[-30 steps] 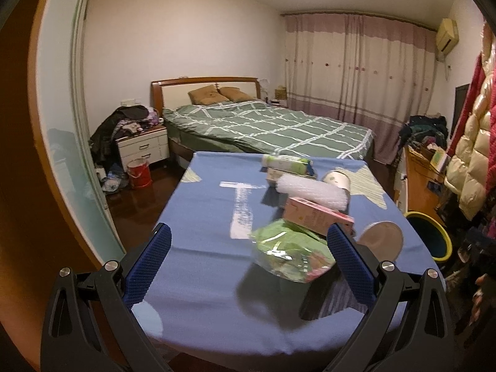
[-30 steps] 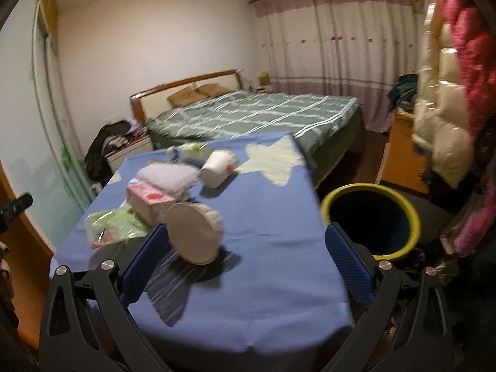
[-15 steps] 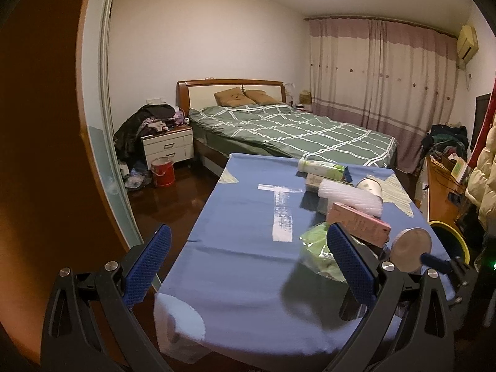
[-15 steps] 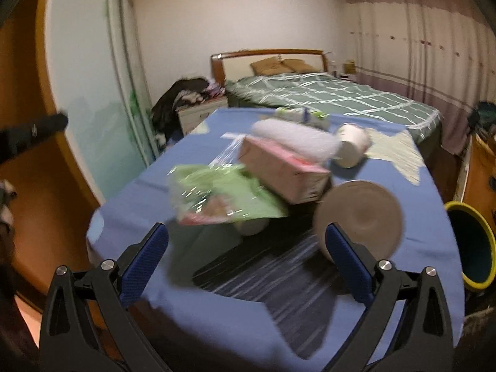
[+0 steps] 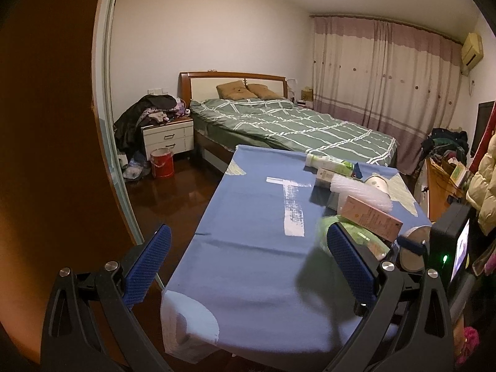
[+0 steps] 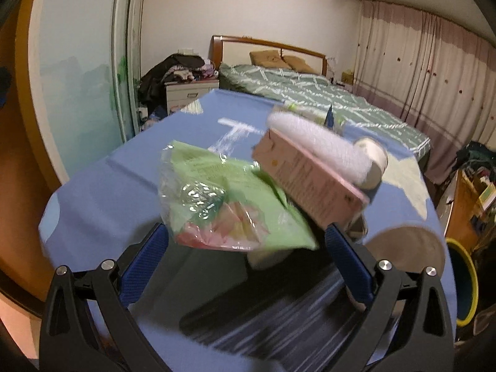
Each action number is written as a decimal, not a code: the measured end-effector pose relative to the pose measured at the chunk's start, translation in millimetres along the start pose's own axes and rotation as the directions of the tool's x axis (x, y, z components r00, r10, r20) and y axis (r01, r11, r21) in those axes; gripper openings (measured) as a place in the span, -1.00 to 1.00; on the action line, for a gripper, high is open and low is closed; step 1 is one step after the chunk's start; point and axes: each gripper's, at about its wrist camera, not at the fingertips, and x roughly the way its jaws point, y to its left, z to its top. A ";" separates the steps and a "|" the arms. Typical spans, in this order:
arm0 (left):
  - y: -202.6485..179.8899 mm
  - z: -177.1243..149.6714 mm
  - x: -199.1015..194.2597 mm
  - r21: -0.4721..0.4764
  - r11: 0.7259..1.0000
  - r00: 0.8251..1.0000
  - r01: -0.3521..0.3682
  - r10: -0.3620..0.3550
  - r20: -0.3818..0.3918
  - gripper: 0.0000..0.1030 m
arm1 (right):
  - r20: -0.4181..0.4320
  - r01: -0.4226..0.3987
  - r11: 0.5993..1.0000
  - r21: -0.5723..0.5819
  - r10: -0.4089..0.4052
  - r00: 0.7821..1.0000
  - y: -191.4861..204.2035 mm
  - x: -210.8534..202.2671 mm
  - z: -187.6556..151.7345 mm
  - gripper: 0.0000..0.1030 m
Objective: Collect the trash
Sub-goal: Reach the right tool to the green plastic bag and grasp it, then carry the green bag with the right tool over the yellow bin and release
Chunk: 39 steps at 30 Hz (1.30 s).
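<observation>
Left claw (image 5: 248, 266) spread wide, holding nothing, hovering over the near end of the blue-covered tabletop (image 5: 248, 217). Right claw (image 6: 245, 263) likewise wide open, empty, fingers flanking but not clearly touching the clear plastic bag (image 6: 217, 198) of green and pink wrappers. Lying just behind the bag on the tabletop: pink carton (image 6: 307, 179), white foam roll (image 6: 319, 142), paper cup (image 6: 372, 161). Yellow-rimmed trash bin (image 6: 465, 282) on the floor off the tabletop's right edge.
</observation>
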 end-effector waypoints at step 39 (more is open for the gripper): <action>-69.4 -21.2 40.6 0.127 0.983 0.985 0.129 -0.113 -0.127 0.93 | 0.272 -0.194 0.954 0.228 0.129 0.954 -109.7 -101.0 52.0 -0.92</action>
